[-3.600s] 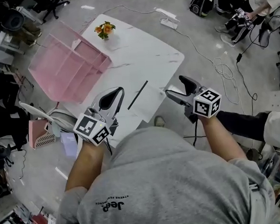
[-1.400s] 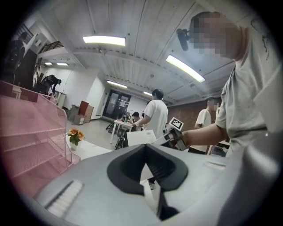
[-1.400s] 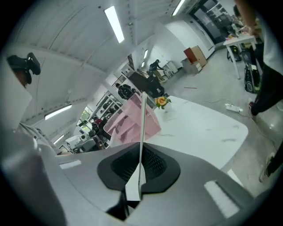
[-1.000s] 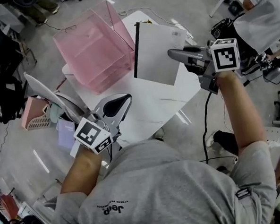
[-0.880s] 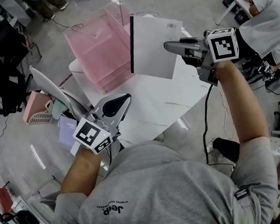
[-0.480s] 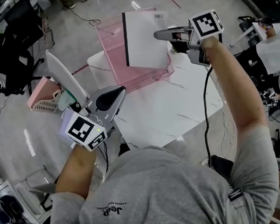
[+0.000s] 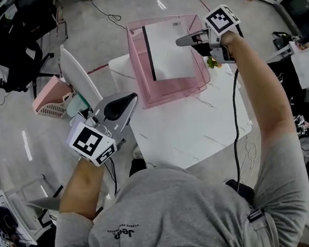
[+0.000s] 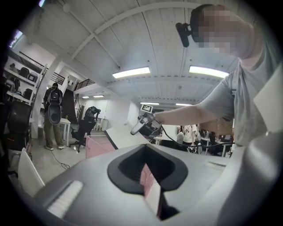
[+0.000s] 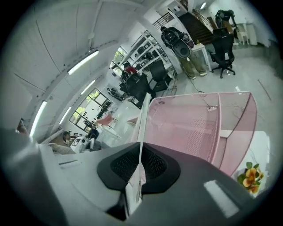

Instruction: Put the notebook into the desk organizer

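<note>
Far left, head view: ribbed pink basket (image 7: 48, 102) on the floor, part cut by a white chair back. Left tool (image 7: 123, 102) hangs off the table's edge, level, jaws drawn together with only a thin slit, nothing in them. Its own view alone gives the side aspect: the notebook stands up above the organizer's top. Centre: organizer (image 7: 142, 87), translucent pink plastic with mesh-textured walls, stands on the white marbled table (image 7: 196, 128). Notebook (image 7: 168, 51), white cover with dark spine, sits over the organizer's open top; cannot tell whether its lower edge is within the walls. Right tool (image 7: 183, 40) is clamped on the notebook's right edge; the right gripper view shows it edge-on, a thin line between the pads. Orange flowers (image 7: 212, 63) are half hidden behind that tool.
</note>
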Demonstrator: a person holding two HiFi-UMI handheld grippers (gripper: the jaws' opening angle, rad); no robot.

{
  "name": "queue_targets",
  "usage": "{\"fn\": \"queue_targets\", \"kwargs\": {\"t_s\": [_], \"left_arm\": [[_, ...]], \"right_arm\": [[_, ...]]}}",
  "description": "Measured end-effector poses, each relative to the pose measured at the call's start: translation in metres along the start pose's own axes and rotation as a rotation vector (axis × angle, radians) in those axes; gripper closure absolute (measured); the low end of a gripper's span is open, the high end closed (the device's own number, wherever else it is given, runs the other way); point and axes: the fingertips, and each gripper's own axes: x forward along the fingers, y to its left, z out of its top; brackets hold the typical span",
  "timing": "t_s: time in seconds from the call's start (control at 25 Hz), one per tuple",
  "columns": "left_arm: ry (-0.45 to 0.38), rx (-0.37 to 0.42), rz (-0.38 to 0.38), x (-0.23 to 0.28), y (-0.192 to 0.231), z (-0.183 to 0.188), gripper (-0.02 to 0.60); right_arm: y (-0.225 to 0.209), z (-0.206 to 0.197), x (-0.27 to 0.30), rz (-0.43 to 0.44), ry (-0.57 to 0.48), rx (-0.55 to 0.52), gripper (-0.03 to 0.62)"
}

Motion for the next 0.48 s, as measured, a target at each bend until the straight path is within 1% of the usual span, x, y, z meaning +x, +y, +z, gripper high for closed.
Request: {"fn": "queue_targets", "kwargs": {"t_s": [0.12, 0.2, 0.4, 0.48], "left_arm": [[0.006, -0.02, 0.007, -0.004, 0.009, -0.008, 0.523], [0.005, -0.028, 0.01, -0.005, 0.013, -0.01, 0.523], [0.001, -0.048, 0.014, -0.004, 0.018, -0.014, 0.523], [0.005, -0.053, 0.011, -0.004, 0.018, -0.018, 0.523]], "right_arm": [[-0.026, 0.002, 0.016, -0.116, 0.08, -0.019, 0.582], [-0.042, 0.0, 0.027, -0.211, 0.134, -0.053, 0.582], [-0.075, -0.011, 0.049, -0.457, 0.242, -0.177, 0.578], [-0.082, -0.014, 0.054, -0.549, 0.267, -0.239, 0.562]]}}
